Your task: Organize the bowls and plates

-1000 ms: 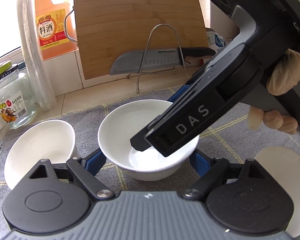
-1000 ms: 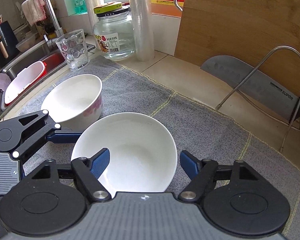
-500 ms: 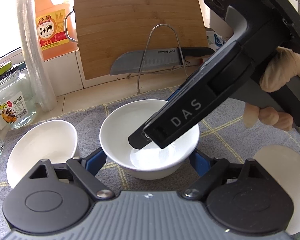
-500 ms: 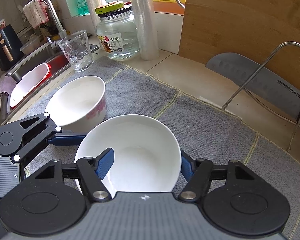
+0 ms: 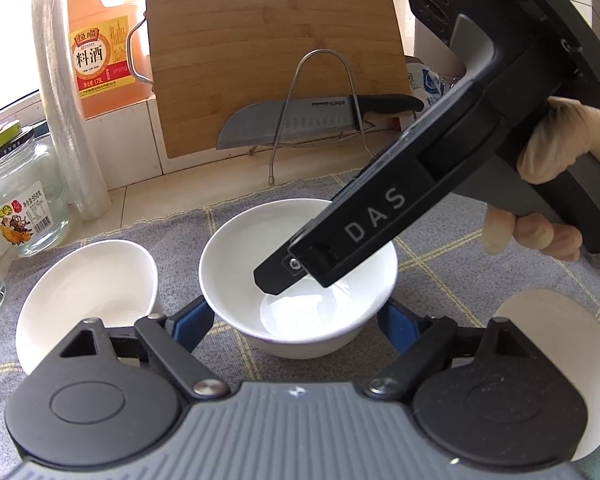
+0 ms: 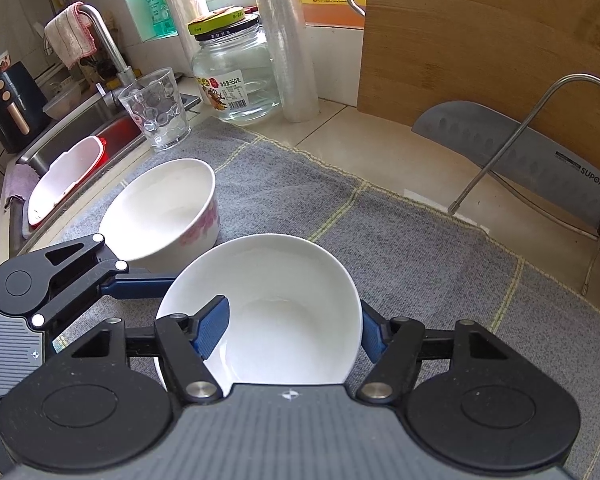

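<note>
Left-wrist view: the left hand-held gripper [image 5: 296, 322] is standing with its blue-padded fingers [image 5: 190, 322] spread apart on either side of a shallow white ceramic bowl [image 5: 236, 248] — whether the pads are touching the bowl's wall cannot be told. The bowl is resting on a grey checked cloth mat [image 5: 440, 256] covering the surface. The right hand-held gripper [image 5: 288, 276], a black body marked "DAS", is reaching down into the bowl from the upper right, held by a gloved hand [image 5: 548, 184].

Right-wrist view: the right hand-held gripper [image 6: 294, 328] is straddling the near side of the same shallow white bowl [image 6: 284, 280], its left blue pad [image 6: 212, 326] lying inside the bowl and its right pad outside the wall; the jaws are partly closed, and firm contact with the wall cannot be confirmed.

A deeper white bowl with a pink floral pattern [image 6: 168, 208] is sitting just beside the shallow bowl, on the mat. A white plate [image 5: 572, 320] is lying at the right edge of the left-wrist view.

Background — a bamboo cutting board [image 5: 268, 48] is leaning against the wall, with a grey kitchen knife [image 5: 300, 120] resting on a wire rack [image 5: 320, 80] in front of it. A clear glass jar with a yellow-green lid [image 6: 236, 72], a clear glass tumbler [image 6: 156, 112] and an orange bottle of cooking wine [image 5: 100, 40] are standing beyond the mat.
</note>
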`<state>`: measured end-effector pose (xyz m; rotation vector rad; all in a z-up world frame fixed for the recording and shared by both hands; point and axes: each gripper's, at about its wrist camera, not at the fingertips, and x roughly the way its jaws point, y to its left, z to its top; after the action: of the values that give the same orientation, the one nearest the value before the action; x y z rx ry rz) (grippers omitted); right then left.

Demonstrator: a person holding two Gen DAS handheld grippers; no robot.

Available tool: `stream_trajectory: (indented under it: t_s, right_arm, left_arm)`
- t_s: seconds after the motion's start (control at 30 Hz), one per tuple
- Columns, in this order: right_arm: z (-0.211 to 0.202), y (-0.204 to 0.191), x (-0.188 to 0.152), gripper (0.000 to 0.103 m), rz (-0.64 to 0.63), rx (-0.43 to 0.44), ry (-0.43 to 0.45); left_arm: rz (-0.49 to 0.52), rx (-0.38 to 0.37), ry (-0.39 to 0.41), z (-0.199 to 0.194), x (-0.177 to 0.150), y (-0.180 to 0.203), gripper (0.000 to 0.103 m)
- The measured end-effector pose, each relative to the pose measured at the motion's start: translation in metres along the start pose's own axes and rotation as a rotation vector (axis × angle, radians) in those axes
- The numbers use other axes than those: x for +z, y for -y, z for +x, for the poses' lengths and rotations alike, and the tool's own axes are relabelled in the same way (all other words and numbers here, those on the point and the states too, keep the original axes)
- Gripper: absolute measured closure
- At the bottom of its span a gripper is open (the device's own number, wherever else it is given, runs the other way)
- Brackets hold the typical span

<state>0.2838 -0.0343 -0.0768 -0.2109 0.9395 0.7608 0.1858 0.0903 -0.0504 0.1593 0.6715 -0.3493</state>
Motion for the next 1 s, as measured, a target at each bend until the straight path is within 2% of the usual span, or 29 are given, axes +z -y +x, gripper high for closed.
stream_trajectory:
  t_s: [0.3, 0.43, 0.67, 1.0]
  right_arm:
    - [-0.030, -0.014, -0.010, 0.030, 0.043, 0.022, 0.030]
    - [-0.046, -0.022, -0.019, 0.030, 0.070, 0.021, 0.043]
    - [-0.077, -0.037, -0.038, 0.030, 0.106, -0.022, 0.083]
    - [-0.109, -0.044, -0.075, 0.030, 0.150, -0.080, 0.102]
  left_arm:
    - [0.060, -0.024, -0.025, -0.030, 0.008, 0.007, 0.015]
    - [0.083, -0.056, -0.037, -0.045, 0.010, 0.012, 0.015]
    - [0.131, -0.115, -0.018, -0.070, 0.011, 0.025, 0.015]
    - [0.176, -0.205, -0.021, -0.083, 0.007, 0.048, 0.015]
